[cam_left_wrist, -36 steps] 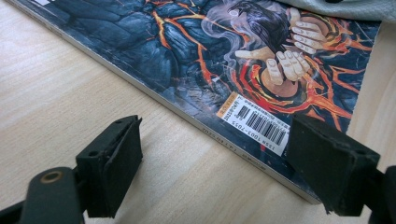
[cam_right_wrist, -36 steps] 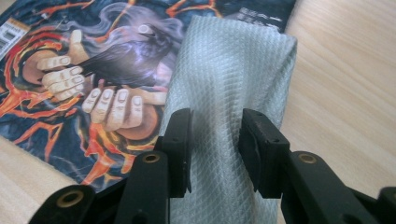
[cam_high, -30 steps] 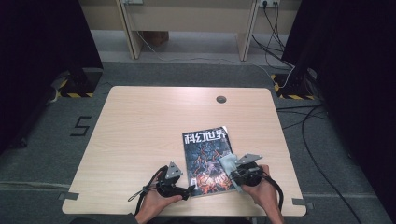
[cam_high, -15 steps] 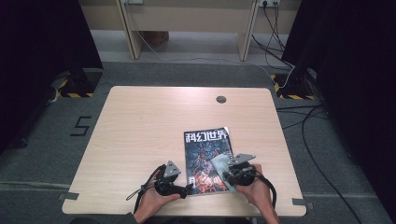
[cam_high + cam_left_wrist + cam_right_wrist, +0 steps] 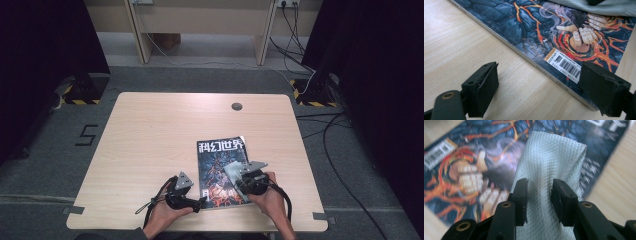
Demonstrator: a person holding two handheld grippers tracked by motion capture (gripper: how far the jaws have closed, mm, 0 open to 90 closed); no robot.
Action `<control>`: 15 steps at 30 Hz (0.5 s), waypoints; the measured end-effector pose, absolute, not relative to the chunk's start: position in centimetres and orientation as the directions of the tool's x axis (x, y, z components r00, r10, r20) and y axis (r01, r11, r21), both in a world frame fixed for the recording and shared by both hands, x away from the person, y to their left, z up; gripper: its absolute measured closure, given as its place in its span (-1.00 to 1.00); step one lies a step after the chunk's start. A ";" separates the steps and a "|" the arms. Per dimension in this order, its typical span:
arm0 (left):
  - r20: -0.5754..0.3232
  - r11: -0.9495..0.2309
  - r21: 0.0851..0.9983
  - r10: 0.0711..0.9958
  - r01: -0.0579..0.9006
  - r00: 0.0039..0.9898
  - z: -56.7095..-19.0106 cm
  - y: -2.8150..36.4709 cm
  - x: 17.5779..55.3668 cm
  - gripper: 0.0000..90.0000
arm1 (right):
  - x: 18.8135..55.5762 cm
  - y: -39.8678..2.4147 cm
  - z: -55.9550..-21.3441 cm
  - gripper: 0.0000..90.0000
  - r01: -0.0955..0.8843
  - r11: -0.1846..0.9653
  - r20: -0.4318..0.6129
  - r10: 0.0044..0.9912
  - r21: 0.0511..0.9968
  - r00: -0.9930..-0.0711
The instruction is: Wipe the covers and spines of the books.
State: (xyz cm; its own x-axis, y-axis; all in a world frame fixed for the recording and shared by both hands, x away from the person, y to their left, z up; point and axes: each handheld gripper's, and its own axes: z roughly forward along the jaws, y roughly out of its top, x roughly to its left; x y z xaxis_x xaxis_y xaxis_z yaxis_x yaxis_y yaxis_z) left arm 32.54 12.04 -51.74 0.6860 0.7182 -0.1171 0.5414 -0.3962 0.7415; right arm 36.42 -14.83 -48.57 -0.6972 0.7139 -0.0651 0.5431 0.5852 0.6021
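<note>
Lower centre of the high view: dark glossy magazine with lava-coloured cover art (image 5: 221,170) flat on pale wooden counter (image 5: 150,140) | right claw (image 5: 539,195) pinches white woven cloth (image 5: 549,160) over cover | left claw (image 5: 544,87) gapes, empty, astride magazine's corner | grey cable grommet (image 5: 236,106) upper centre.

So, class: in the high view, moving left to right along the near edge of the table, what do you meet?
Left gripper → magazine → right gripper, shut on a white cloth → bare table.
</note>
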 end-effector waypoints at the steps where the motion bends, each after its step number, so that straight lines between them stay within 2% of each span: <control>1: -0.120 -0.390 0.744 0.721 0.542 0.683 -51.8 12.0 32.5 -0.66 | 37.3 -14.3 -48.5 0.46 0.547 0.586 -0.067 0.716 0.598 -0.694; 15: -0.118 -0.390 0.745 0.720 0.541 0.684 -51.8 12.0 32.5 -0.67 | 43.2 -15.8 -48.7 0.46 0.622 0.478 -0.055 0.817 0.620 -0.574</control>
State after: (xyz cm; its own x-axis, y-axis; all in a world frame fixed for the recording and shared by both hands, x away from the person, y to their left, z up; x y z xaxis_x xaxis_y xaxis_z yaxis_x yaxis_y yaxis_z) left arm 32.48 12.04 -51.80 0.6835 0.7202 -0.1185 0.5405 -0.3903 0.7453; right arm 43.23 -15.84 -48.70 -0.5740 0.8170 -0.0546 0.6216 0.4782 0.6205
